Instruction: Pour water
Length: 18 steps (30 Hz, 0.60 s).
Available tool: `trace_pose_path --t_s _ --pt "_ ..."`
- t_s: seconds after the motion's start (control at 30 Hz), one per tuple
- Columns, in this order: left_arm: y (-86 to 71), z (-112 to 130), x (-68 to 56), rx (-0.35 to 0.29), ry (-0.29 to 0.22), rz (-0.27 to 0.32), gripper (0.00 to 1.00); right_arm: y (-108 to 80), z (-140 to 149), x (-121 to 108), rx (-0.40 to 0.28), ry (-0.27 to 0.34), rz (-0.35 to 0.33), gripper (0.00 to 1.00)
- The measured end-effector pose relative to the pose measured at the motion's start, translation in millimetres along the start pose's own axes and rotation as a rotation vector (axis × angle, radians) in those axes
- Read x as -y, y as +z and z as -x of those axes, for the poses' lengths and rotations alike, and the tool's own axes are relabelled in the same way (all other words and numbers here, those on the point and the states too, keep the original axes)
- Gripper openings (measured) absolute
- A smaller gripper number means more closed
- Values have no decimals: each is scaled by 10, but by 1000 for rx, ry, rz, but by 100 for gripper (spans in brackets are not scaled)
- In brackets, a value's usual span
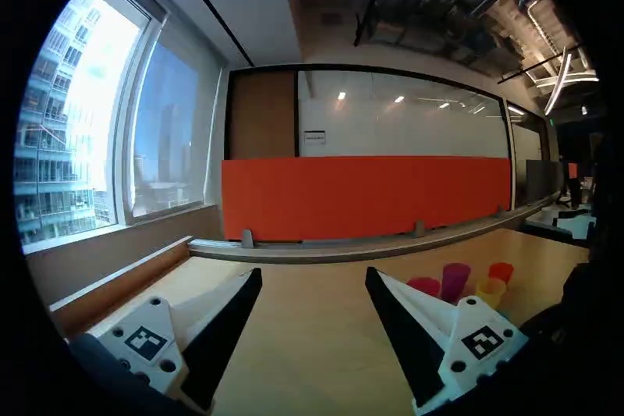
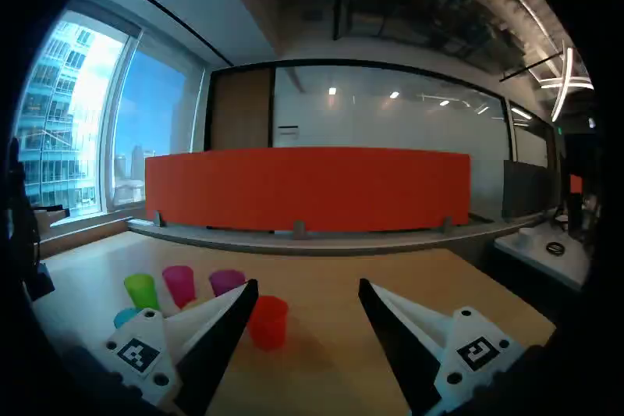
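Two pairs of tongs hang over a pale wooden surface (image 1: 312,353) in a glass-walled office, at what looks like the opening of a water-pouring job. The left tongs (image 1: 312,272) gape wide and carry nothing. A cluster of coloured plastic cups (image 1: 460,282) stands ahead of them and off past their right finger, well apart from the tips.

The right tongs (image 2: 306,283) are just as wide and just as empty. A red cup (image 2: 268,322) stands upright just ahead of them, inside the gap and close to the left finger, though whether it touches that finger cannot be told. Beyond that finger, farther left, stand a purple cup (image 2: 226,281), a pink cup (image 2: 179,283) and a green cup (image 2: 140,289). A blue cup (image 2: 125,314) peeks out beside the finger's base. An orange partition (image 2: 308,190) runs along the far edge of the surface, with a window (image 2: 70,127) to the left.

Nothing is gripped, so the step in hand appears to be the approach. Which cup holds water cannot be made out. The red one seems the likeliest first pick. The next move would call for the right tongs to centre on it and close gently on its walls. A light cup may tip or buckle under a hard squeeze. It should be kept level until it is over a second cup.
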<state>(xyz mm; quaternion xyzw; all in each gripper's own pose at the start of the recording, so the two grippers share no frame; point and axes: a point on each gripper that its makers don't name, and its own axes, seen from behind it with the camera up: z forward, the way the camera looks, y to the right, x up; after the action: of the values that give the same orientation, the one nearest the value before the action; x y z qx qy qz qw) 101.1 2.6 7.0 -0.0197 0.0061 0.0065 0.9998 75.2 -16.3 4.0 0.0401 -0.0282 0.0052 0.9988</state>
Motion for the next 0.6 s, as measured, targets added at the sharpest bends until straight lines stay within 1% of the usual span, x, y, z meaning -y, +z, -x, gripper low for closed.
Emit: trace_pose_path --t_s 0.17,0.27,0.47,0.6 --pt "65 -286 4 10 -6 16 99 40 -305 -22 2 33 -14 100" --pt "107 -407 -15 29 -17 36 99 65 -442 -15 10 46 -28 100" --pt "173 -689 -80 44 -45 84 99 104 -700 39 29 55 -60 100" --pt "224 -861 -102 51 -45 105 99 129 -880 62 26 51 -79 100"
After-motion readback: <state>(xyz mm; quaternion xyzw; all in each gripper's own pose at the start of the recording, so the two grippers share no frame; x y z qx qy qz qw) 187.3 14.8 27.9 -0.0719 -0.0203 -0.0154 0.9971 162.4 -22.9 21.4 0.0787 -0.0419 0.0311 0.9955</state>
